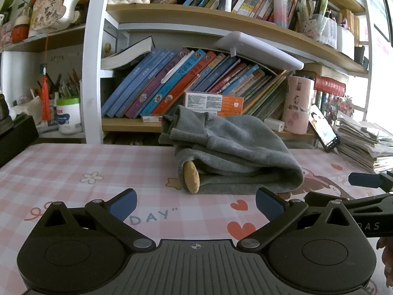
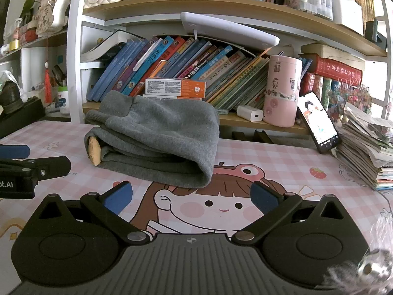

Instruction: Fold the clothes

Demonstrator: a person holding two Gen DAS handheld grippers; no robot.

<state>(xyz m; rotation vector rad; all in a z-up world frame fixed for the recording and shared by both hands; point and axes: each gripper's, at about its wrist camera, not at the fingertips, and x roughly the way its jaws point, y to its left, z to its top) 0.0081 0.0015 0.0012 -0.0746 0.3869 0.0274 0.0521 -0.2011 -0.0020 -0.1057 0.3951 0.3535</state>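
Left fingers (image 1: 196, 202): wide apart, holding nothing, low over the worktop (image 1: 73, 167), just short of the garment.
Right fingers (image 2: 190, 196): spread just as wide, empty, near the garment's right corner.
Garment (image 2: 157, 137): grey, lying folded in layers mid-worktop, ribbed cuff at its far left, a tan patch (image 2: 94, 151) peeking out at the left end.
Stage: fold looks nearly done, I judge.
Doing it well: I'd pinch all layers at both near corners together, lift evenly, and keep edges aligned so the stack doesn't slide.
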